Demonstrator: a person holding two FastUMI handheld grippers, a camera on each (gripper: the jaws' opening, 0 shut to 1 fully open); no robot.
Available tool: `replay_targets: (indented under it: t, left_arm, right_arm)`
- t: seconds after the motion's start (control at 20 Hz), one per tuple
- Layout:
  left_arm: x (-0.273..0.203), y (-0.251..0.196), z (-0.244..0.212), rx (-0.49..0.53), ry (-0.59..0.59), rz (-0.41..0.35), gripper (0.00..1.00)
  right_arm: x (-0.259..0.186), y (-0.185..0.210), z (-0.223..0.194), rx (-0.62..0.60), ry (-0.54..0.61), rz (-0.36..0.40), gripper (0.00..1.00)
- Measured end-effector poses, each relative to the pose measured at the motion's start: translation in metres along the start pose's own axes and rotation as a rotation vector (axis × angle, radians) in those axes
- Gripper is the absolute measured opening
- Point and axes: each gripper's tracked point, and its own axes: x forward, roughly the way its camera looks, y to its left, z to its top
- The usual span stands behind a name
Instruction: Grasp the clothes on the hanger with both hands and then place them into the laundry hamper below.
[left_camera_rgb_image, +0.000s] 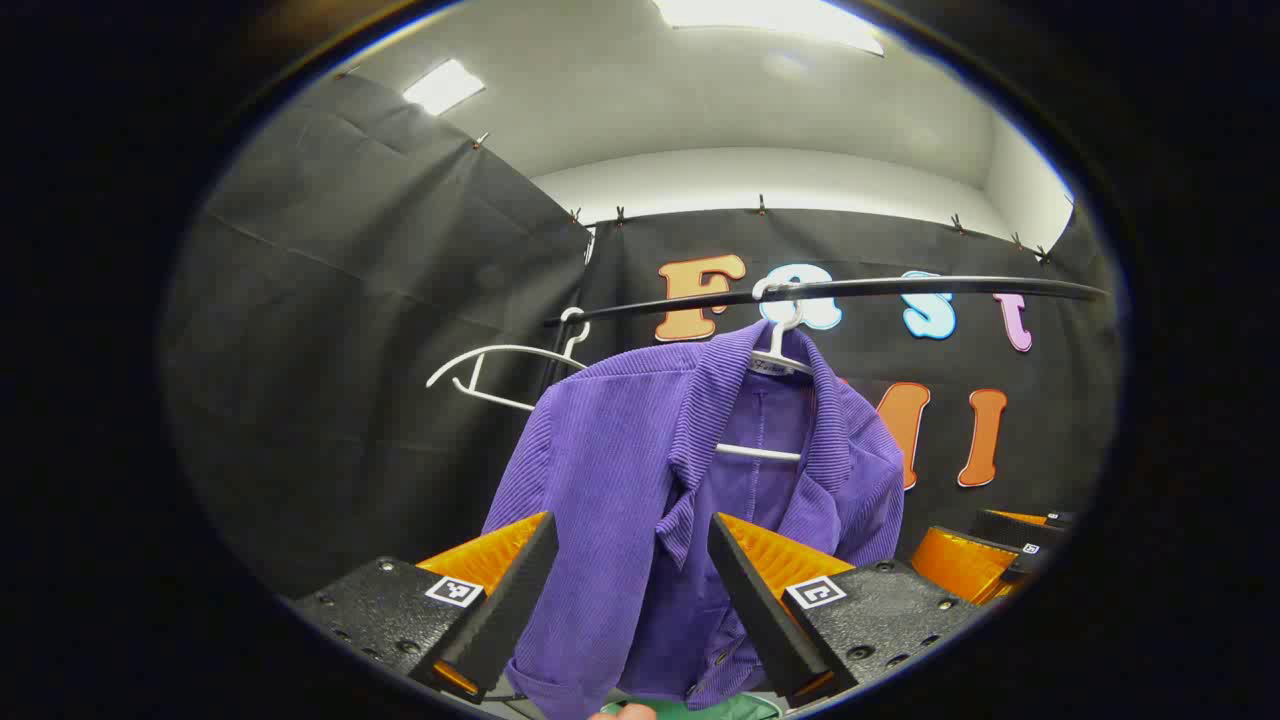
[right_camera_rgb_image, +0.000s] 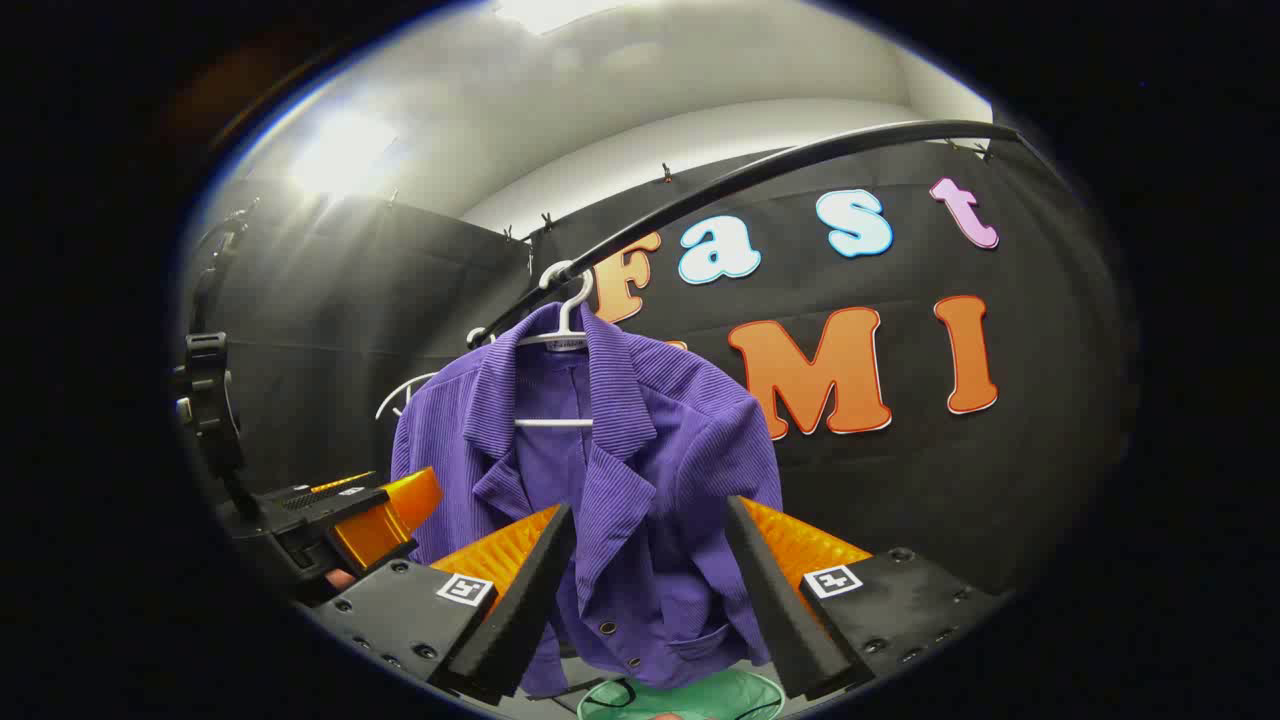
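Observation:
A purple corduroy jacket hangs on a white hanger from a black rail. My left gripper is open in front of the jacket's front panel, fingers apart and not touching it. My right gripper is also open, facing the jacket's other front panel. The other gripper appears at the far right of the left gripper view and at the left of the right gripper view. A green hamper rim shows below the jacket.
An empty white hanger hangs on the rail to one side of the jacket. Black cloth walls surround the booth. A black mount stands at the left edge of the right gripper view.

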Motion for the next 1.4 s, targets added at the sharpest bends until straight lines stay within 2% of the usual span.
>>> replay_targets:
  t: [0.35, 0.4, 0.45, 0.5, 0.6, 0.65, 0.75, 0.95, 1.15, 1.2, 1.25, 1.3, 1.4]
  left_arm:
    - [-0.005, 0.004, 0.007, 0.021, -0.017, 0.009, 0.92]
    - [-0.006, 0.006, 0.008, 0.022, -0.020, 0.012, 0.95]
    - [-0.006, 0.007, 0.008, 0.023, -0.021, 0.014, 0.91]
    - [-0.006, 0.009, 0.009, 0.022, -0.025, 0.018, 0.95]
    - [-0.007, 0.012, 0.007, 0.023, -0.027, 0.024, 0.95]
    - [-0.008, 0.013, 0.007, 0.025, -0.026, 0.026, 0.92]
    - [-0.009, 0.016, 0.005, 0.027, -0.024, 0.035, 0.95]
    - [-0.010, 0.026, 0.005, 0.019, -0.027, 0.063, 0.92]
    - [-0.017, 0.039, 0.000, 0.026, 0.013, 0.083, 0.91]
    - [-0.020, 0.044, 0.000, 0.034, 0.014, 0.094, 0.92]
    - [-0.022, 0.049, 0.002, 0.041, 0.011, 0.105, 0.92]
    - [-0.026, 0.052, 0.002, 0.048, 0.011, 0.112, 0.92]
    - [-0.030, 0.056, -0.001, 0.064, 0.018, 0.121, 0.92]
  right_arm:
    - [-0.002, 0.003, 0.004, 0.001, -0.014, 0.017, 0.97]
    - [-0.002, 0.004, 0.004, -0.001, -0.015, 0.020, 0.97]
    - [-0.002, 0.004, 0.005, -0.004, -0.016, 0.023, 0.97]
    - [-0.001, 0.005, 0.005, -0.005, -0.016, 0.026, 0.97]
    - [-0.001, 0.008, 0.005, -0.003, -0.016, 0.036, 0.97]
    - [0.000, 0.009, 0.005, -0.004, -0.016, 0.039, 0.97]
    - [0.000, 0.011, 0.004, -0.007, -0.018, 0.047, 0.97]
    - [0.004, 0.015, 0.005, -0.015, -0.032, 0.066, 0.97]
    - [0.019, 0.030, -0.004, 0.009, -0.014, 0.126, 0.97]
    - [0.024, 0.033, -0.009, 0.019, -0.004, 0.141, 0.92]
    - [0.030, 0.039, -0.015, 0.030, 0.010, 0.159, 0.92]
    - [0.036, 0.046, -0.022, 0.041, 0.026, 0.181, 0.97]
    - [0.052, 0.056, -0.037, 0.054, 0.053, 0.219, 0.98]
